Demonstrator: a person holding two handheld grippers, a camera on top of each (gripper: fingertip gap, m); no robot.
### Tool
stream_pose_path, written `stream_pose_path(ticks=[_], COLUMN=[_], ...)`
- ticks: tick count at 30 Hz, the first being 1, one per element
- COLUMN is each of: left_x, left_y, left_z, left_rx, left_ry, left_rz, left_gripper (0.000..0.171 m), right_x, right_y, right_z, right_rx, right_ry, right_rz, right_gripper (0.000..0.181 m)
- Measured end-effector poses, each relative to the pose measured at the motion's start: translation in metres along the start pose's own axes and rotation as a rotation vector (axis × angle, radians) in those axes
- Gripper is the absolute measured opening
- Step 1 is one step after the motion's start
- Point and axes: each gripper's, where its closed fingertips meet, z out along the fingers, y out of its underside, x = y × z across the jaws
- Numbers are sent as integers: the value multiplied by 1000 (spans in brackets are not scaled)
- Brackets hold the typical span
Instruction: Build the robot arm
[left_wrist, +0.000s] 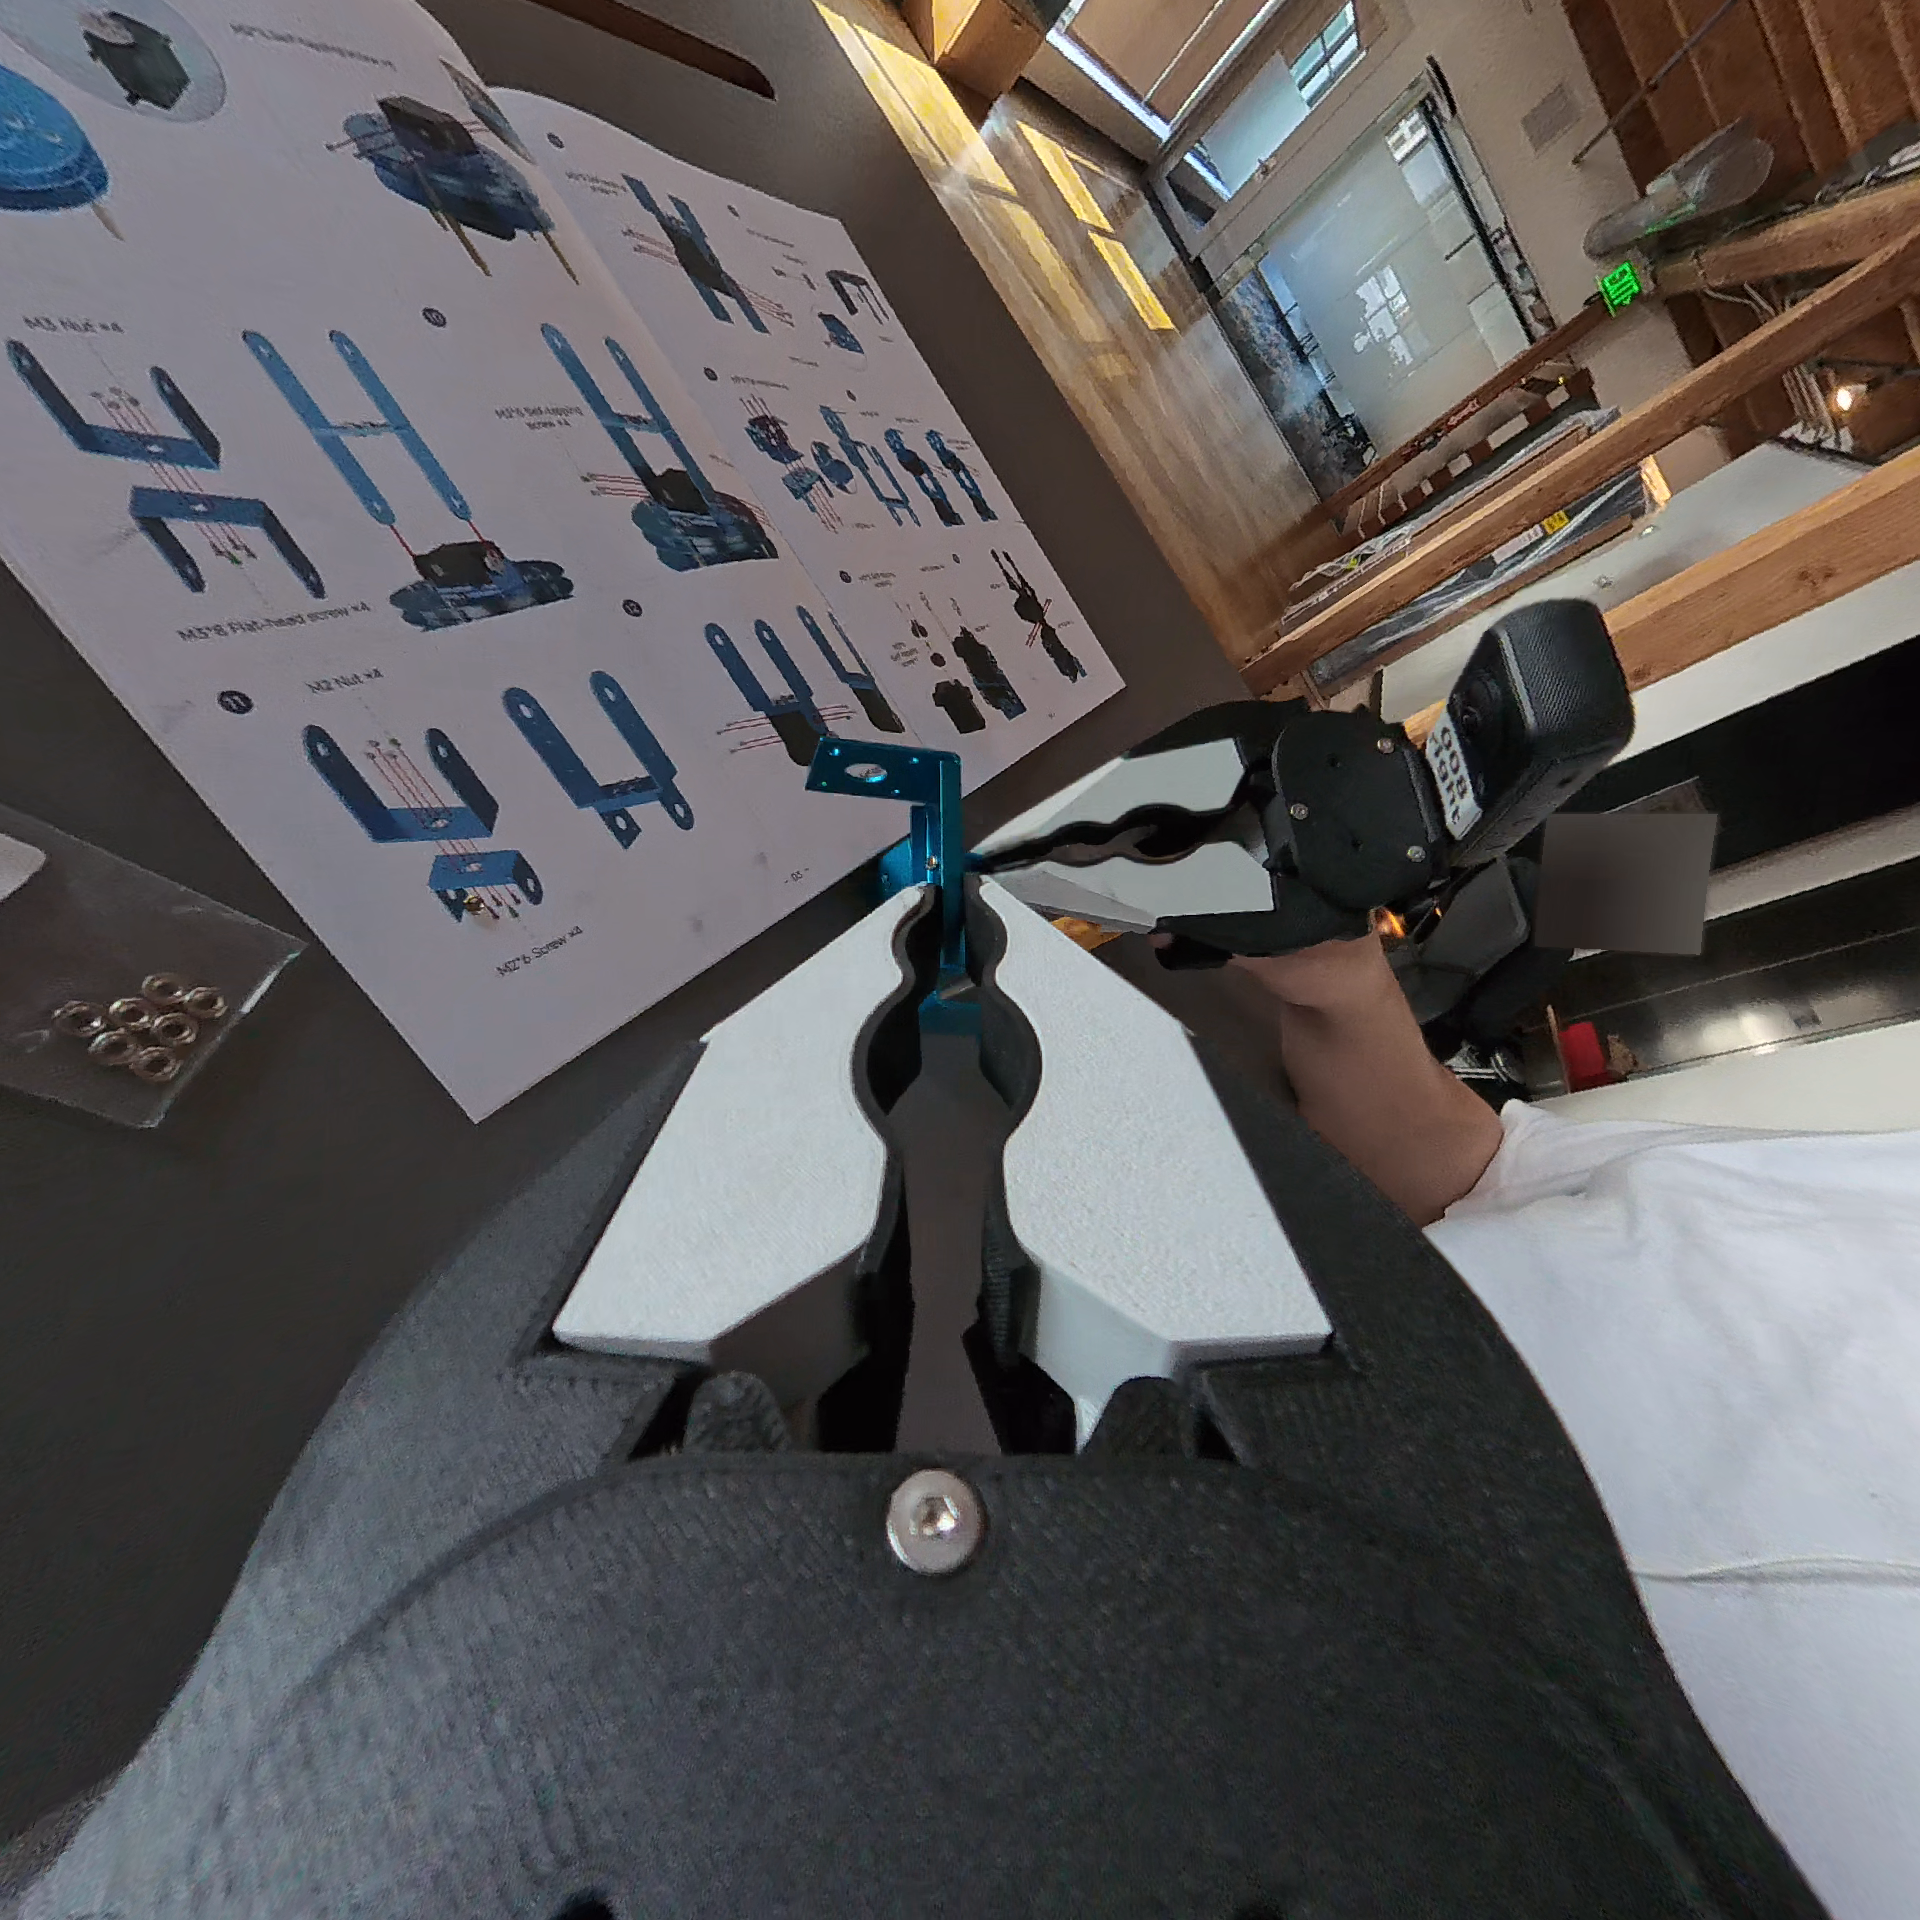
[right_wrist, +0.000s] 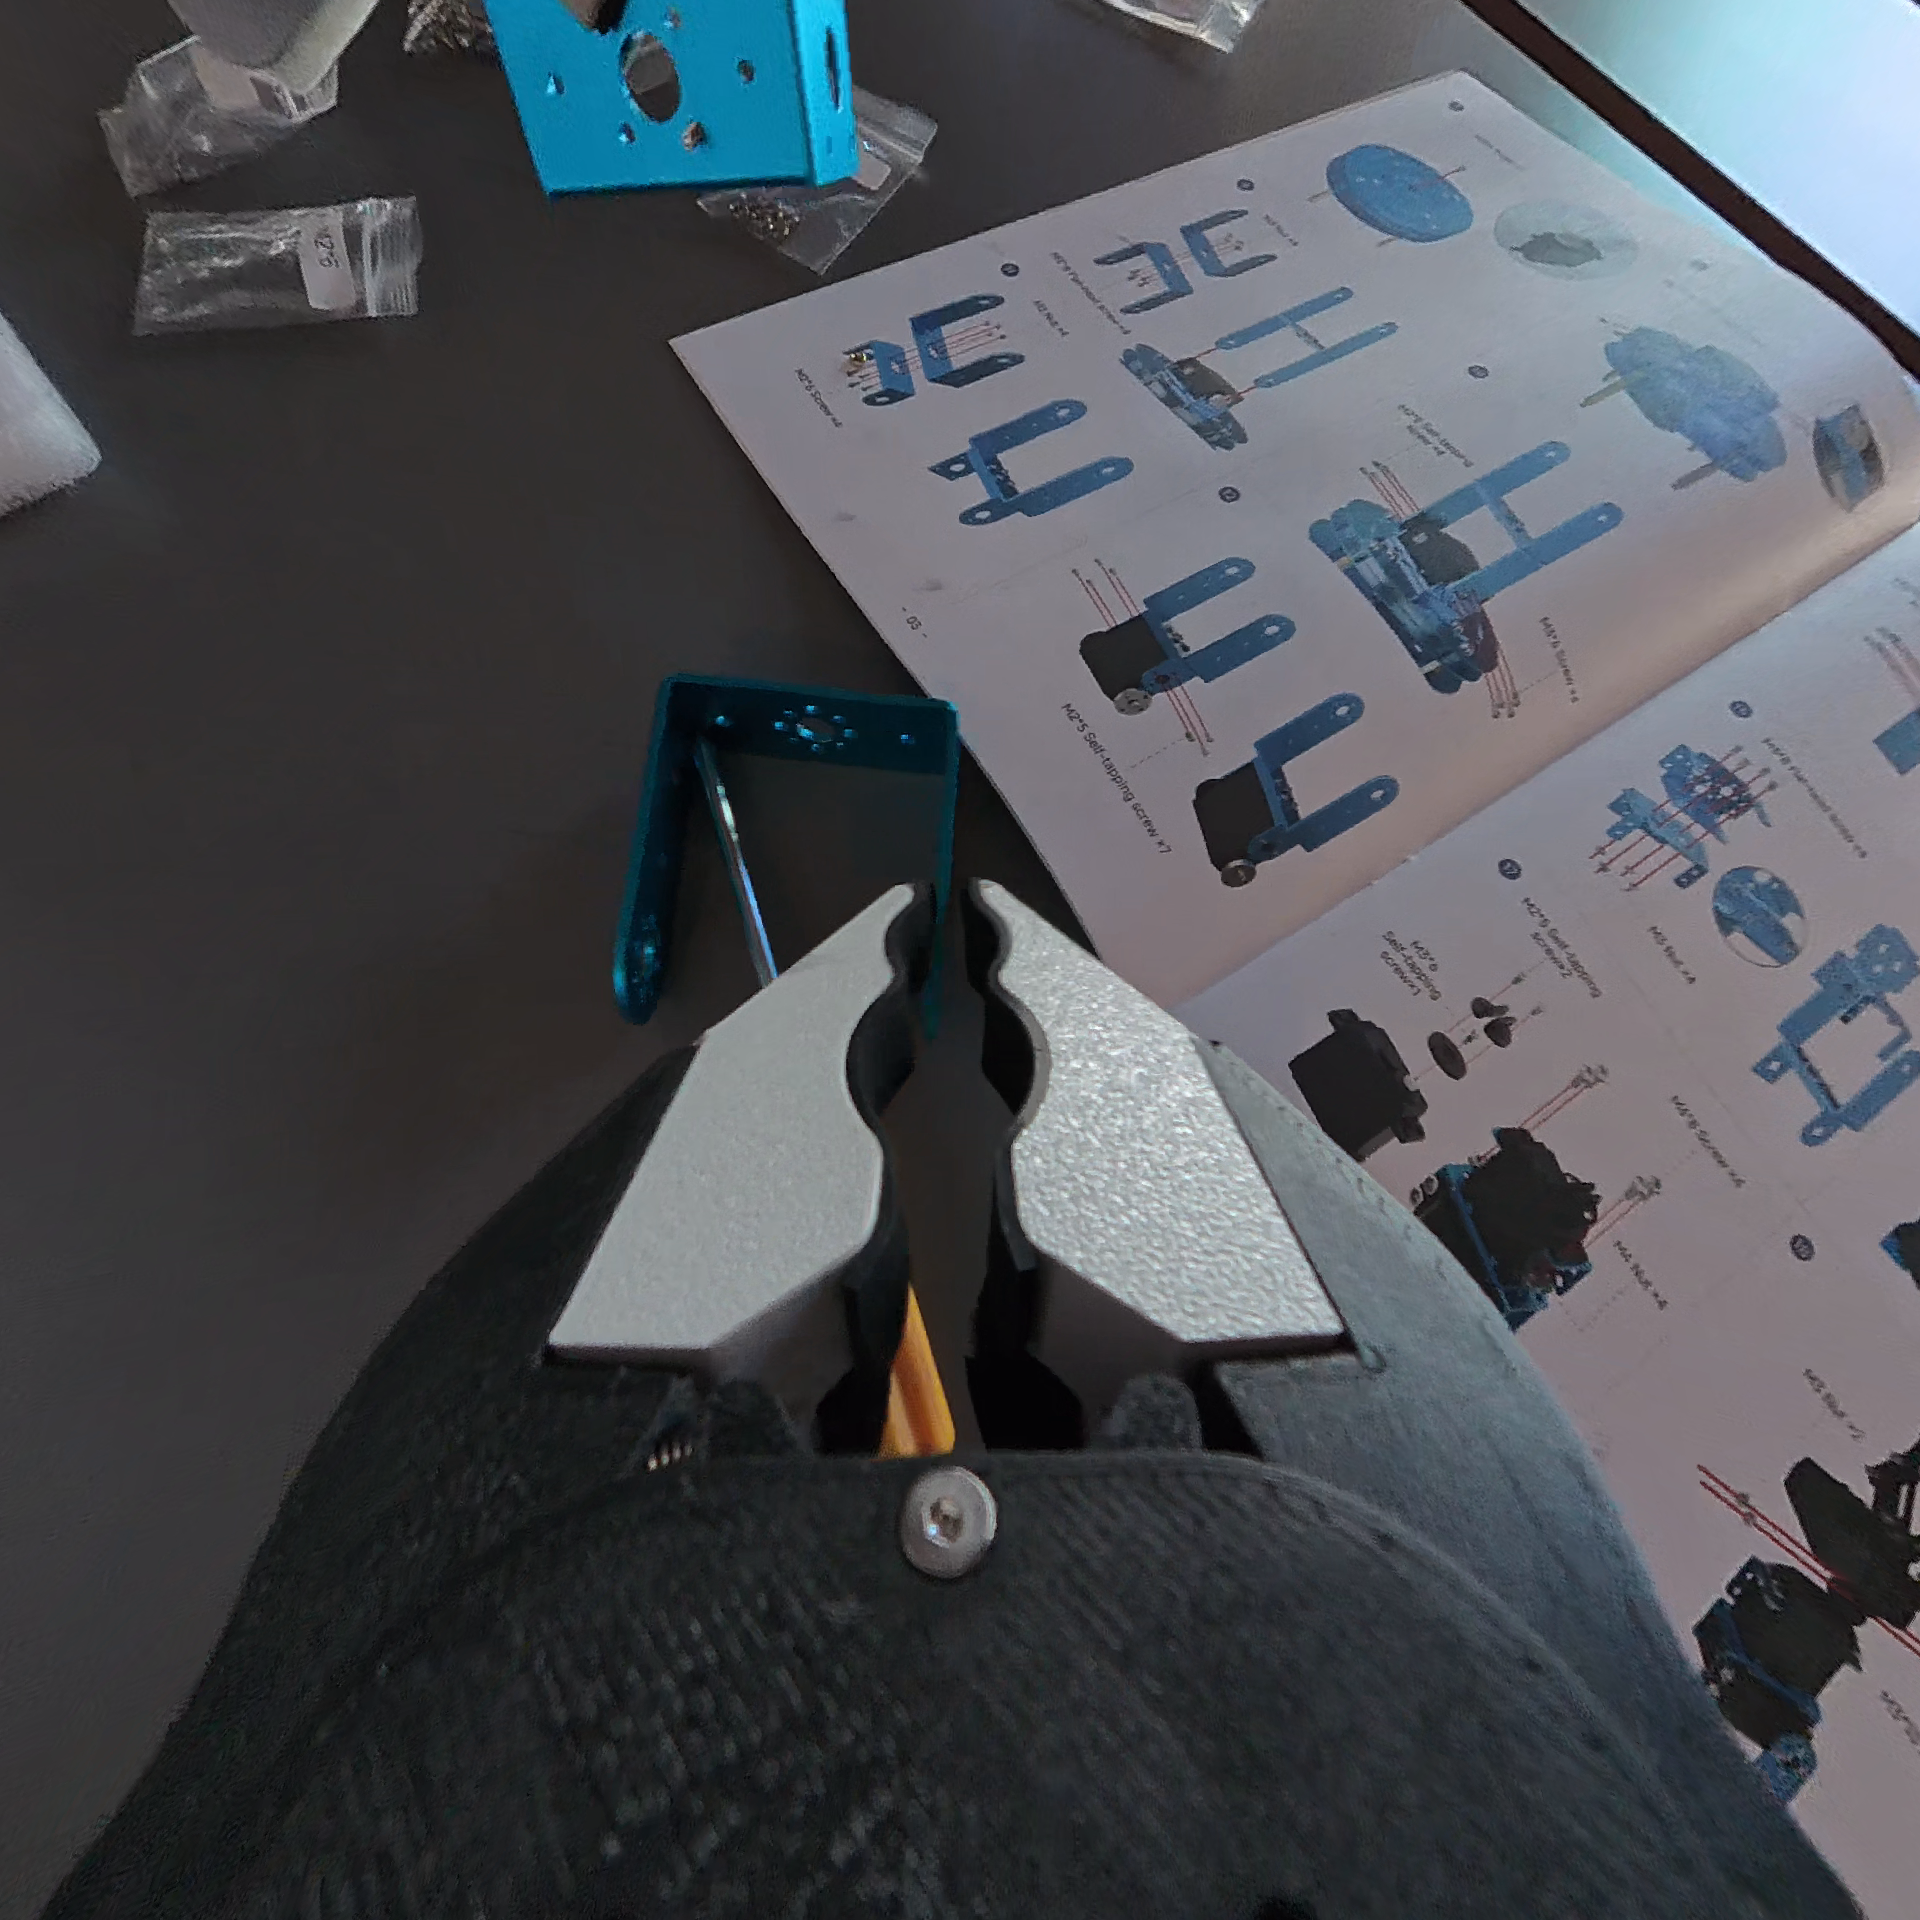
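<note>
My left gripper (left_wrist: 948, 894) is shut on a blue metal bracket (left_wrist: 883, 774), whose upright plate runs down between the white fingers and whose holed flange sticks out above them. My right gripper (right_wrist: 948, 894) is shut on a yellow-handled screwdriver (right_wrist: 914, 1382). The screwdriver's steel shaft (right_wrist: 740, 883) reaches inside a blue U-shaped bracket (right_wrist: 810, 727). One leg of that bracket shows in the gap at my fingertips. The right gripper also shows in the left wrist view (left_wrist: 997, 862), its tips close beside the held bracket. A blue box-shaped bracket (right_wrist: 665, 104) is at the top edge.
An open assembly manual (right_wrist: 1351, 520) lies on the dark table (right_wrist: 364, 623); it also shows in the left wrist view (left_wrist: 416, 520). A clear bag of nuts (left_wrist: 135, 1023) lies at left. Small hardware bags (right_wrist: 275, 265) lie at the far left. A person's forearm (left_wrist: 1371, 1070) is at right. One gripper's finger ends stand about 12 centimeters off the other's.
</note>
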Motion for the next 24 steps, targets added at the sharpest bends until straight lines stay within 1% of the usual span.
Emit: stream_pose_path(ticks=[1,3,6,10,13,17,24], left_x=[0,1,2,0,2,3,2], left_y=[-1,-2,-2,1,3,7,12], left_z=[-1,-3,-3,0,2,3,6], left_rx=[5,9,17,16,17,25,34], left_ry=[-2,-6,-25,-66,-75,-84,-94], left_rz=[-5,-15,-18,-8,-18,-29,-39], left_gripper=[2,2,2,3,3,3,2], right_x=[1,4,5,11,1,-13,-17], right_y=[-1,0,-6,-29,-49,-64,-73], right_z=[1,2,-3,-22,-31,-32,-25], right_rx=[14,34,108,216,281,302,259], right_ry=[11,25,21,103,83,43,56], right_rz=[-12,-26,-5,-70,-63,-61,-82], right_gripper=[2,3,1,1,0,1,1])
